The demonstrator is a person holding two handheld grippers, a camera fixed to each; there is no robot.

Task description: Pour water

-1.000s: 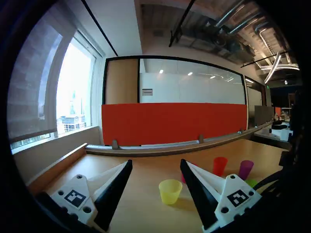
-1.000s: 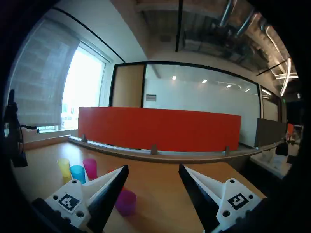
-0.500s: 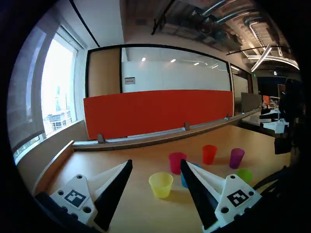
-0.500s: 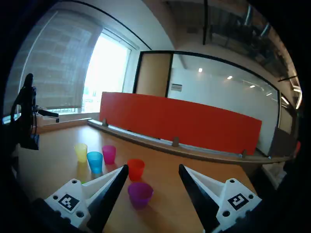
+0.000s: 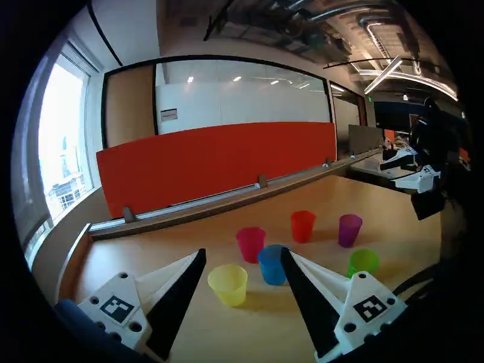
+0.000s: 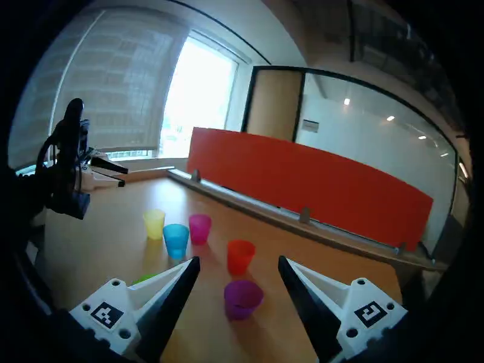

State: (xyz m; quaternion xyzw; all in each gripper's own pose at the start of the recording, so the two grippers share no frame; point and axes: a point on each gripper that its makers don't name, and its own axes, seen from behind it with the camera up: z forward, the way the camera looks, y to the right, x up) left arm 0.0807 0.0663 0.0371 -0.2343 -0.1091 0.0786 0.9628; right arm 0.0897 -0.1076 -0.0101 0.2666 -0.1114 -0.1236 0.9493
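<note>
Yellow cup [image 5: 228, 284] stands upright just ahead of the left gripper [image 5: 242, 251], between its spread, empty fingers. Blue cup [image 5: 272, 264] sits beside one fingertip. Right gripper [image 6: 239, 260] is also spread and empty, with purple cup [image 6: 243, 298] and red cup [image 6: 240, 256] ahead in its gap. Judgement: each gripper is lining up on a cup to lift. Water not discernible. Yellow and purple have free sides; blue crowds pink cup [image 5: 250, 243]. Desk [image 5: 387, 212] is bare around the cluster, divider [image 5: 212, 163] well beyond.
</note>
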